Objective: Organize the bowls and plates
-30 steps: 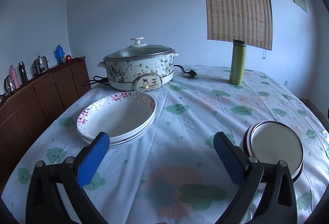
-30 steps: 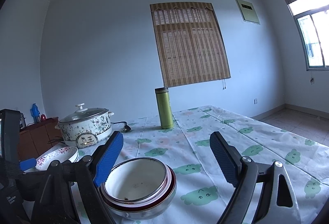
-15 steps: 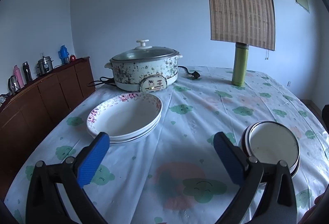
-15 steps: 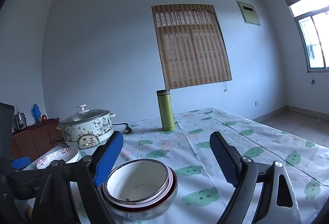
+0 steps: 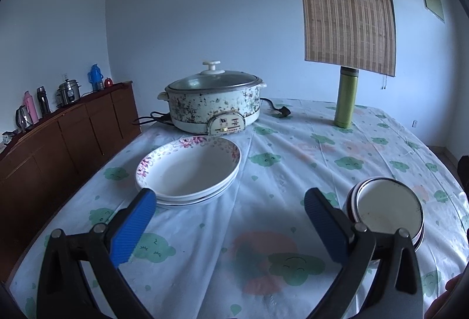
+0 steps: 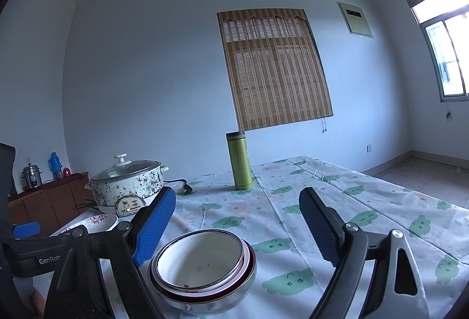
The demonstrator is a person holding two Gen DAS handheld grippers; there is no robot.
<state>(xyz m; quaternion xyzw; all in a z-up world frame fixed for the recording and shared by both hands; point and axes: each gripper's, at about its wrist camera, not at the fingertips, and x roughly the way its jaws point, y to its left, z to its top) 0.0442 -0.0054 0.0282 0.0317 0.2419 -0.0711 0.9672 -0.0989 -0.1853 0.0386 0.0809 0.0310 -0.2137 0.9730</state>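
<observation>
The left gripper (image 5: 230, 219) hovers with jaws spread and empty; the stacked floral plates (image 5: 187, 169) lie just beyond its left jaw; the nested bowls (image 6: 202, 266) sit on the surface (image 6: 293, 219) between the right gripper's (image 6: 237, 219) spread jaws, nearer the left one, untouched.
</observation>
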